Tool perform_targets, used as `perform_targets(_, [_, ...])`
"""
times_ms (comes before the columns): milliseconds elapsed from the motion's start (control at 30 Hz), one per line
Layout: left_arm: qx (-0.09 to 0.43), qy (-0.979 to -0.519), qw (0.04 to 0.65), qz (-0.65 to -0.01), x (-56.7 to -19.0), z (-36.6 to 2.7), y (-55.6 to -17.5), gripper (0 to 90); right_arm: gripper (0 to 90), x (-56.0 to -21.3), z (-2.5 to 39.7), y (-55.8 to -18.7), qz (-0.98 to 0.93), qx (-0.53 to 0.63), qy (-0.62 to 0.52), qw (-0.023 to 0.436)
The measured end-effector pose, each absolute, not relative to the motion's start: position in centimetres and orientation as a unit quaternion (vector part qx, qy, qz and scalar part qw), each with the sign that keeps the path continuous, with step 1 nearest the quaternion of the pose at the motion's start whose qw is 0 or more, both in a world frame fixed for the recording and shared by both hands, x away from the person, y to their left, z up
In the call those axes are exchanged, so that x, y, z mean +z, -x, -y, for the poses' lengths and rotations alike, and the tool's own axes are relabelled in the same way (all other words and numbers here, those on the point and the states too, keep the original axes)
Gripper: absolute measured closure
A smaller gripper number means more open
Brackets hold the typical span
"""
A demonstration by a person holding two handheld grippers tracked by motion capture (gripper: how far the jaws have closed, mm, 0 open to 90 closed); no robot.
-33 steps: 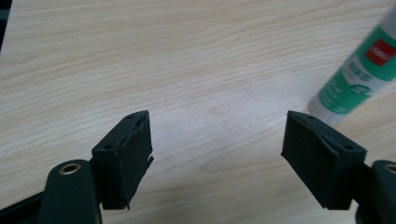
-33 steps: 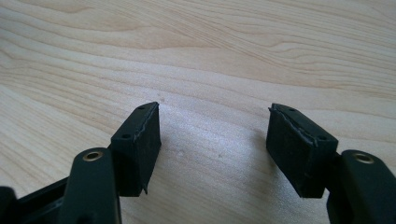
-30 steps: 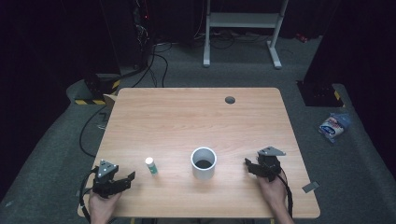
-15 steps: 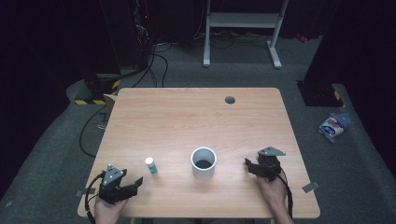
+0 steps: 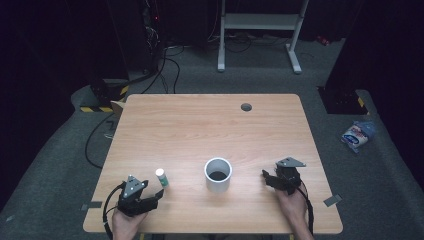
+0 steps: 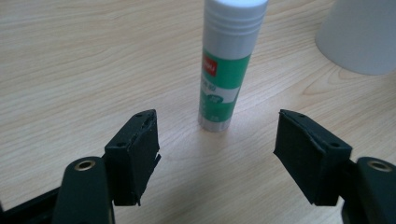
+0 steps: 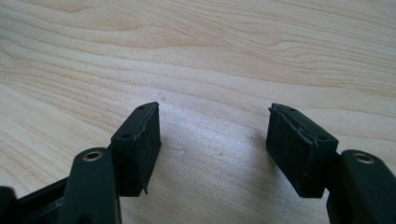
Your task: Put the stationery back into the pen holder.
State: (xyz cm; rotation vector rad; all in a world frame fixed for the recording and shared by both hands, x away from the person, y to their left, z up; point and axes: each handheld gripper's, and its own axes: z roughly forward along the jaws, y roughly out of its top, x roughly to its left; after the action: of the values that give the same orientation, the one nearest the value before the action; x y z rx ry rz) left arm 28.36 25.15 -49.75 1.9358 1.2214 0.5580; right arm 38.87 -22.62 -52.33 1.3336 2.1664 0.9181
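Now we hold our left gripper (image 6: 217,140) with its jaws wide apart and gripping nothing; the glue stick (image 6: 224,74) stands upright just ahead of the gap, untouched. Our right gripper (image 7: 215,144) gapes empty over the bare wooden table (image 5: 200,125); dark room beyond.

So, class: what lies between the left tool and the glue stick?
Nothing but bare table. In the left gripper view the open left tool faces the upright glue stick across bare wood.
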Motion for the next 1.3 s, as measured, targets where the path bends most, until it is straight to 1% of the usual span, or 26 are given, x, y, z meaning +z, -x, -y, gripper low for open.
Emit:
perform_targets(233, [0.216,-0.757,0.390,-0.479,-49.7,-24.6,-29.1,35.8,35.4,-52.3,22.6,-38.9,-0.782,0.331,-0.481,0.217])
perform_targets(333, [0.227,-0.761,0.379,-0.475,-49.5,-24.1,-29.3,36.9,35.3,-52.3,22.6,-38.9,-0.782,0.331,-0.481,0.217])
perform_targets(500, [0.235,-0.758,0.380,-0.475,-49.3,-23.4,-29.7,40.3,35.3,-52.3,22.6,-38.8,-0.781,0.331,-0.483,0.216])
perform_targets(567, [0.233,-0.755,0.380,-0.481,-49.3,-23.3,-30.0,43.5,35.3,-52.3,22.6,-38.8,-0.781,0.331,-0.483,0.216])
perform_targets(667, [0.233,-0.746,0.388,-0.488,-49.3,-23.3,-30.3,50.8,35.3,-52.3,22.6,-38.8,-0.781,0.331,-0.483,0.216])
perform_targets(967, [0.235,-0.744,0.392,-0.488,-49.3,-23.0,-30.7,59.7,35.3,-52.3,22.6,-38.8,-0.781,0.331,-0.483,0.217])
perform_targets(1067, [0.232,-0.741,0.397,-0.489,-49.4,-23.0,-30.8,64.0,35.3,-52.3,22.6,-38.8,-0.781,0.331,-0.483,0.217])
perform_targets(1300, [0.237,-0.742,0.397,-0.486,-49.4,-23.0,-30.7,65.2,35.3,-52.3,22.5,-38.8,-0.780,0.331,-0.485,0.216])
